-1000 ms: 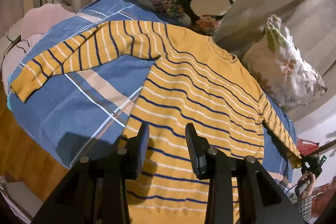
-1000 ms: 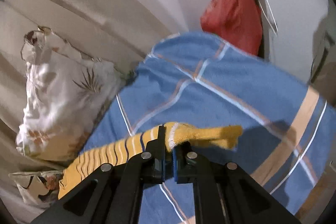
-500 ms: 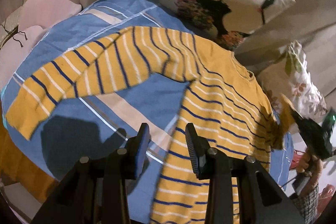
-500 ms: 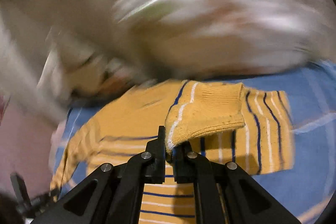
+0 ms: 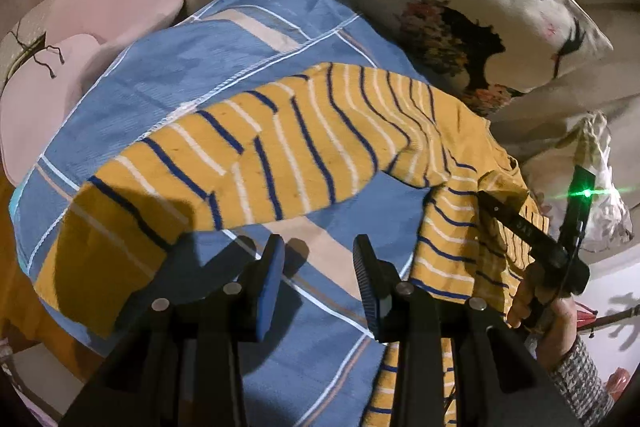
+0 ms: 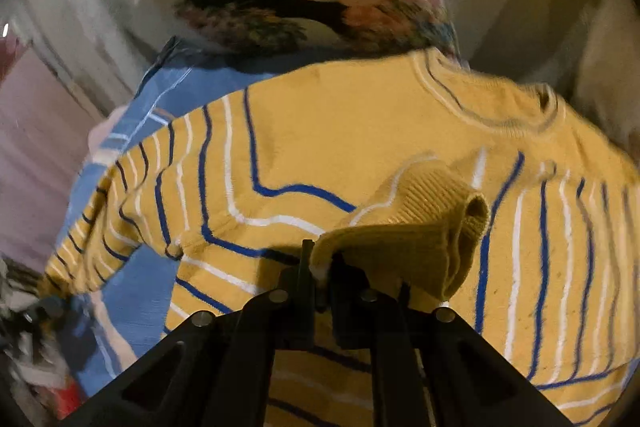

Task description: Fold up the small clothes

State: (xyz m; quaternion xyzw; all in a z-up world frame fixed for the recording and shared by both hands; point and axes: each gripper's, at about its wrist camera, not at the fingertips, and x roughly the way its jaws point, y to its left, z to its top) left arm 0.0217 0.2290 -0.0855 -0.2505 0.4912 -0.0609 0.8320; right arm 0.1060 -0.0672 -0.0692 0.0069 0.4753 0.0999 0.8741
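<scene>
A yellow sweater with blue and white stripes lies on a blue plaid sheet. One sleeve stretches out to the left in the left wrist view. My left gripper is open and empty, just above the sheet below that sleeve. My right gripper is shut on the other sleeve's ribbed cuff and holds it over the sweater's chest, below the collar. The right gripper also shows at the right of the left wrist view.
A floral pillow lies behind the sweater, and a second pillow at the right. Pink cloth is bunched at the left edge of the sheet.
My right gripper has carried the cuff from the sheet's far side across onto the sweater's chest. My left gripper has moved left and down toward the outstretched sleeve.
</scene>
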